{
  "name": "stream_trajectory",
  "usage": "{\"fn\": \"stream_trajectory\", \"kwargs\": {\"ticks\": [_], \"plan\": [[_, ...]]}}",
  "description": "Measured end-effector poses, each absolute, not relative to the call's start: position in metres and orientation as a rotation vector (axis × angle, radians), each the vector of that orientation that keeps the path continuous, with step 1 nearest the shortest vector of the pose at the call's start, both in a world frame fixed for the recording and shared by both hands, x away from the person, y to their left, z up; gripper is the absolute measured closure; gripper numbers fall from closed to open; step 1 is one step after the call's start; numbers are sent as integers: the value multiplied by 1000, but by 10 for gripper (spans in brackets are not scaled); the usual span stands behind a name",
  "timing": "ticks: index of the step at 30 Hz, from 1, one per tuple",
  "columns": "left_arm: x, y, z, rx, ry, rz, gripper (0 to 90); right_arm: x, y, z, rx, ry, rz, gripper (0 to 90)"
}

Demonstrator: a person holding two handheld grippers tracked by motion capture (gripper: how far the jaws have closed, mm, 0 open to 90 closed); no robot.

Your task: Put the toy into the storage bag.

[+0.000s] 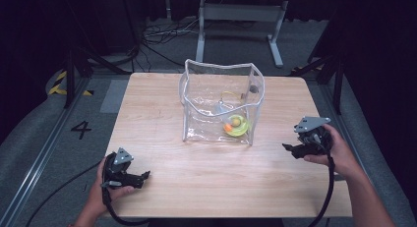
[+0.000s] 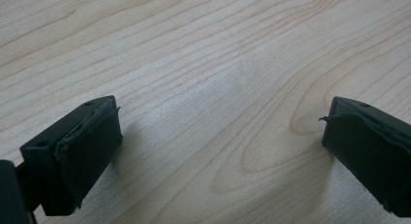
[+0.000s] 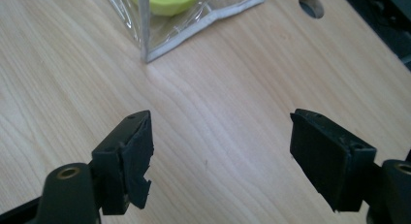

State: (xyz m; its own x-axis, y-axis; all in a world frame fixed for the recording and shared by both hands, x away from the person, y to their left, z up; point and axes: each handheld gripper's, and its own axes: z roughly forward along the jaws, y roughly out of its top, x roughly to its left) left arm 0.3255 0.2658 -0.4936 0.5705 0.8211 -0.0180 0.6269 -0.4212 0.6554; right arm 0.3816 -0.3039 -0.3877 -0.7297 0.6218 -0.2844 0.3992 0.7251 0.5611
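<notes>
Pale wood-grain laminate forms the table (image 1: 162, 158), a single rectangular top with rounded corners and one round hole (image 3: 311, 5) near its far right corner. Grey carpet surrounds it, with a printed numeral 4 (image 1: 81, 129) on the floor to the left, yellow-and-black hazard tape (image 1: 59, 83) at far left, loose black cables (image 1: 162, 33) beyond the far edge, and one grey metal stand (image 1: 241, 20) behind the table.

One clear plastic pouch (image 1: 221, 101) with grey piping stands upright at the table's centre, towards the far side, its top open. Inside, on its base, lies one yellow-green round object (image 1: 237, 125) with a small orange piece beside it; its identity cannot be determined.

Two grippers are counted. The left gripper (image 2: 220, 136) rests at the near left, held by the person's left hand (image 1: 101, 187), jaws wide apart over bare wood, holding nothing. The right gripper (image 3: 220, 156) sits at the near right in the right hand (image 1: 339, 153), jaws likewise apart and empty, pointed at the pouch's near corner, well apart from it.
</notes>
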Motion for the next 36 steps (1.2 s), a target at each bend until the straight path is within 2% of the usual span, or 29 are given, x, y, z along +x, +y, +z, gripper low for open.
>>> {"fn": "stream_trajectory", "kwargs": {"ticks": [17, 28, 36], "plan": [[325, 266, -494, 2185, 1152, 408, 8, 347, -349, -452, 948, 2420, 763, 195], [325, 266, -493, 2185, 1153, 407, 8, 329, -381, -481, 1095, 2370, 867, 230], [326, 266, -494, 2185, 1151, 406, 8, 317, -398, -495, 1149, 2314, 980, 204]]}}
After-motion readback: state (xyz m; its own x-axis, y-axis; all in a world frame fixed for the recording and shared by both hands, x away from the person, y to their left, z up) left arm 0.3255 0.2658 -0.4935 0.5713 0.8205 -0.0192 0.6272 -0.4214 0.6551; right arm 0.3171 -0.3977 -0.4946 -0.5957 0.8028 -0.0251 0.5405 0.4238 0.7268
